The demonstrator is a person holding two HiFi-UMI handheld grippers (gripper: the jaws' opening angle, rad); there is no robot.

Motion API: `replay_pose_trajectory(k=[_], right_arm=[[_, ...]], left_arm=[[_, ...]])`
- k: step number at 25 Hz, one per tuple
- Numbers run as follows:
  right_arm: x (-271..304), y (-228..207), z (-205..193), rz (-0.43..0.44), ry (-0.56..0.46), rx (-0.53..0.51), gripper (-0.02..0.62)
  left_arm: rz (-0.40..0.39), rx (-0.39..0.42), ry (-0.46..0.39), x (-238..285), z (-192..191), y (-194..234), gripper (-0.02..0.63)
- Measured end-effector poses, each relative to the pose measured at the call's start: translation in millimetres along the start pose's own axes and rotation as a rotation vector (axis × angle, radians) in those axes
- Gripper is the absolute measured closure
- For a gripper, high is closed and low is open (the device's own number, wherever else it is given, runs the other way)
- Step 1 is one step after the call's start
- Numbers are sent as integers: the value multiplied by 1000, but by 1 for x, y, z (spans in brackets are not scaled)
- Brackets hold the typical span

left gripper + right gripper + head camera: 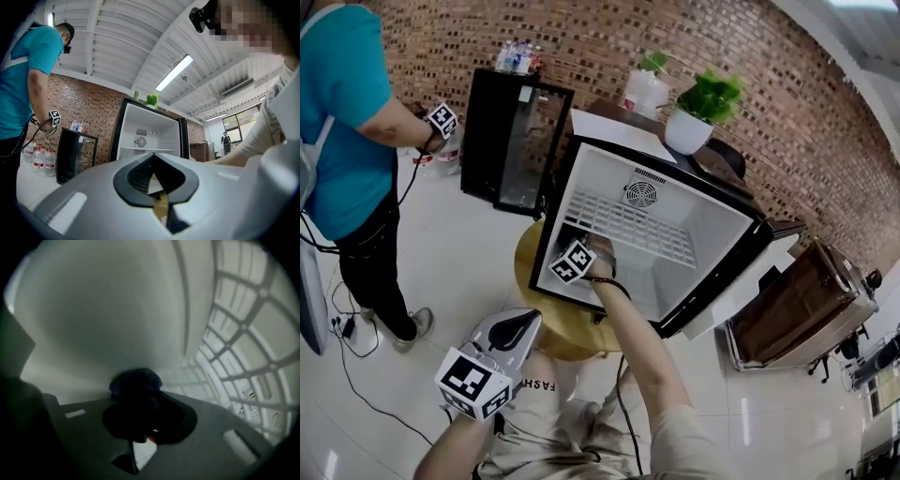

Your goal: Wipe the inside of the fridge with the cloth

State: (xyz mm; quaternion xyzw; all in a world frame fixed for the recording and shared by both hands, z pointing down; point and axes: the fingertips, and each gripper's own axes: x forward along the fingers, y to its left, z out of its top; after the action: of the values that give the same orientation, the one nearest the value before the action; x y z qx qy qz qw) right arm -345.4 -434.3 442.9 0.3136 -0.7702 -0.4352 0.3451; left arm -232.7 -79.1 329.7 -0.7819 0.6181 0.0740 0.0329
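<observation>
Reaching into the open fridge [712, 246], the right gripper [140, 420] is seen at about 7 o'clock of the white interior in the head view, below the wire shelf [628, 225]. Its jaws are clamped on a dark blue cloth [136, 383], which is held close to a white inner wall; whether it touches cannot be told. The left gripper [514, 328] is held outside, at 7 o'clock from the fridge, its jaws closed together with nothing between them.

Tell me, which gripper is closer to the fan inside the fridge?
Right. The right gripper is inside the fridge, below the fan, shut on the cloth; the left gripper is outside, in front of the fridge.
</observation>
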Motion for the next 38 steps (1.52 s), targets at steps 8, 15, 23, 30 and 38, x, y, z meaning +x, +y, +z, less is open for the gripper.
replay_pose_trajectory(k=[8, 15, 23, 30, 38], right_arm=[[-11, -57, -133, -93, 291, 29, 534], [-34, -68, -219, -90, 548, -77, 534], [-51, -17, -96, 52, 124, -136, 532], [5, 19, -7, 102, 12, -135, 532], [8, -8, -125, 114, 310, -91, 534]], left_arm=[[-4, -31, 26, 0, -13, 8, 606], [-34, -40, 43, 1, -20, -11, 606], [-41, -8, 56, 0, -17, -14, 606], [-20, 15, 52, -3, -13, -7, 606], [-39, -8, 55, 1, -18, -10, 606]])
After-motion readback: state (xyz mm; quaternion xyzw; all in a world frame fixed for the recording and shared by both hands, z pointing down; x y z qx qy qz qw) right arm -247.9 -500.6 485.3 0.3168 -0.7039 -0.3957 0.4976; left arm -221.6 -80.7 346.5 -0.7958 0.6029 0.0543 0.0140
